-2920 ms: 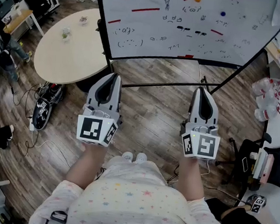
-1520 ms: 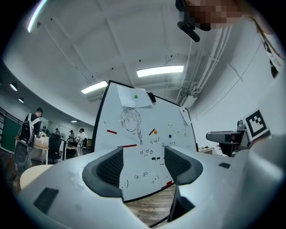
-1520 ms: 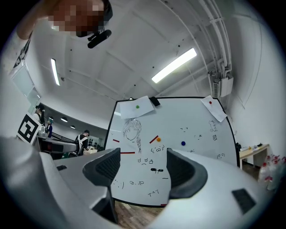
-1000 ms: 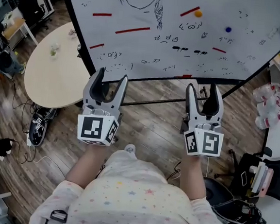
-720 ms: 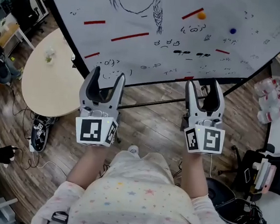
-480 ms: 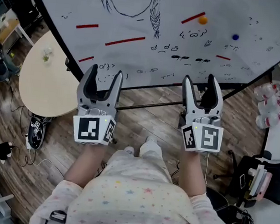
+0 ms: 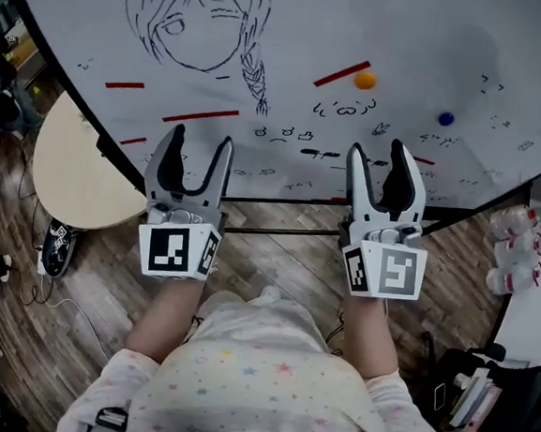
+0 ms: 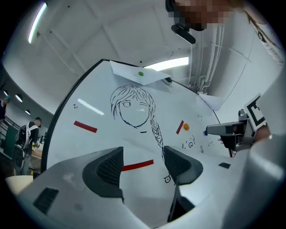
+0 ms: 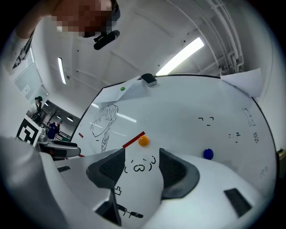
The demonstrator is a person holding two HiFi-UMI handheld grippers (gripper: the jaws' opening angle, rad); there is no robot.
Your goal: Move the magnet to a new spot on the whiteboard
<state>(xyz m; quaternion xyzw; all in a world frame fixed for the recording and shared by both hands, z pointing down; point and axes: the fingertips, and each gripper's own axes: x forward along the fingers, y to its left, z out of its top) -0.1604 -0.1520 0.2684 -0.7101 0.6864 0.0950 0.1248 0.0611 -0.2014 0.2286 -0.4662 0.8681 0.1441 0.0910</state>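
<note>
Claws spread and empty, left claw (image 7: 199, 148) and right claw (image 7: 375, 158) hover short of the whiteboard (image 7: 410, 25); orange magnet (image 7: 363, 79) sits on it, just far of the right claw; an off-centre pinch could let it slip sideways.

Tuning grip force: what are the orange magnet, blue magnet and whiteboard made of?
Orange magnet: likely smooth moulded plastic; rounded button, even colour. Blue magnet: same look, probably plastic. Whiteboard: glossy white coated panel; ceiling lights reflect in it. Core cannot be told.
</note>
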